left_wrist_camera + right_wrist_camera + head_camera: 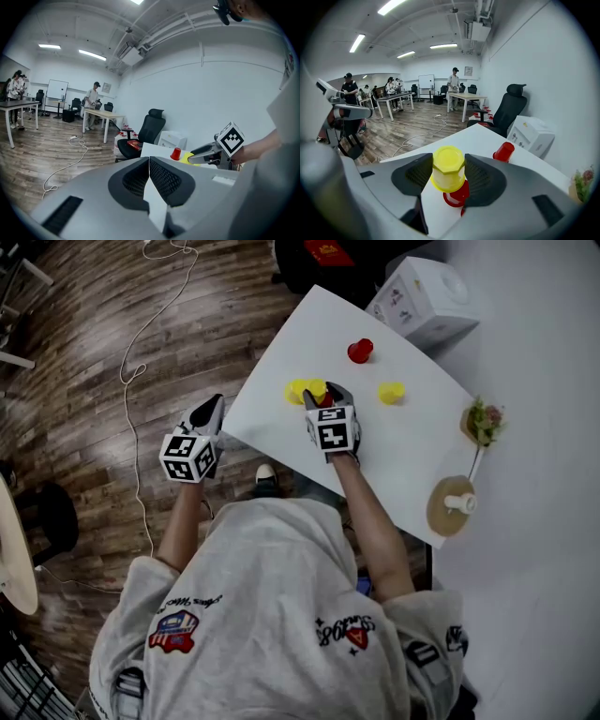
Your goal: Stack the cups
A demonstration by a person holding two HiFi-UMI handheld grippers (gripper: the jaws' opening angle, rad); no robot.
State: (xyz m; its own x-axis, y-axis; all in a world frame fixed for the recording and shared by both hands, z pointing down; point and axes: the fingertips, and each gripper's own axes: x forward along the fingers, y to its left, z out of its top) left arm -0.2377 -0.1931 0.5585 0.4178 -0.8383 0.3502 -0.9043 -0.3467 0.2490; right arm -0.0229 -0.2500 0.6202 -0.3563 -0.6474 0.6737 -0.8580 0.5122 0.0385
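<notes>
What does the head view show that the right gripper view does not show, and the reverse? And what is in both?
Only the head view: a lone yellow cup farther right on the table, and a round wooden stand at the table's edge.
Only the right gripper view: the right gripper with its jaws closed on an upside-down yellow cup, above a near red cup; also people at desks behind.
Both: the far red cup, the white box and the white table.

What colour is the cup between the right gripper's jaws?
Yellow; the cup shows best in the right gripper view.
</notes>
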